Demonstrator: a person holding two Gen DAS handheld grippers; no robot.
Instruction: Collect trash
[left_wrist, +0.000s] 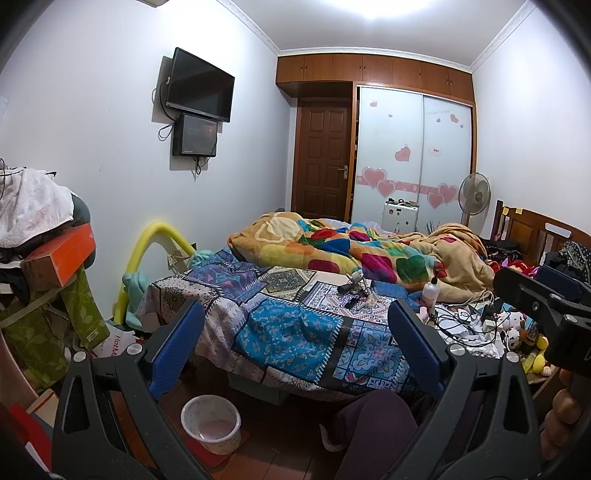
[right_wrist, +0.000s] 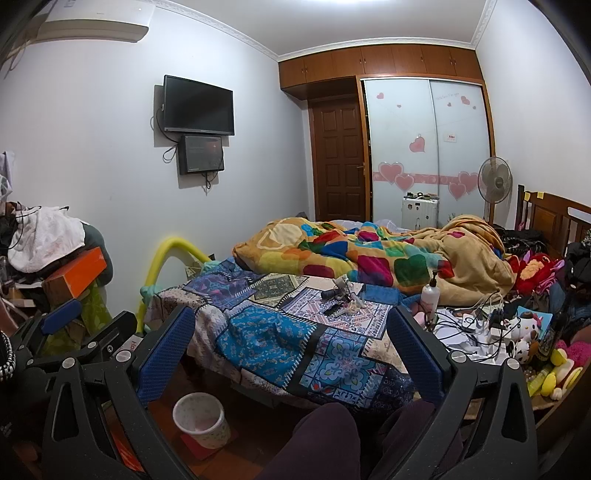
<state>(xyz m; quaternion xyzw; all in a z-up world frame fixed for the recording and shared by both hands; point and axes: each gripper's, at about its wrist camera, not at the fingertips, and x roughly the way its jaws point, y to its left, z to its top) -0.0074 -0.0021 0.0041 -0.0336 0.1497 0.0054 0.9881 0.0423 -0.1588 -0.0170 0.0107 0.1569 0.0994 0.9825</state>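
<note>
— Both claws, left claw and right claw, spread wide, holding nothing?
— Yes. White bin on the floor lower left; patchwork bed beyond, clutter at right.

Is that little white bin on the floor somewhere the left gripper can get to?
Probably yes. The left gripper is open and holds nothing, and the bin stands on bare floor just below it, beside the bed, with nothing over its mouth.
</note>
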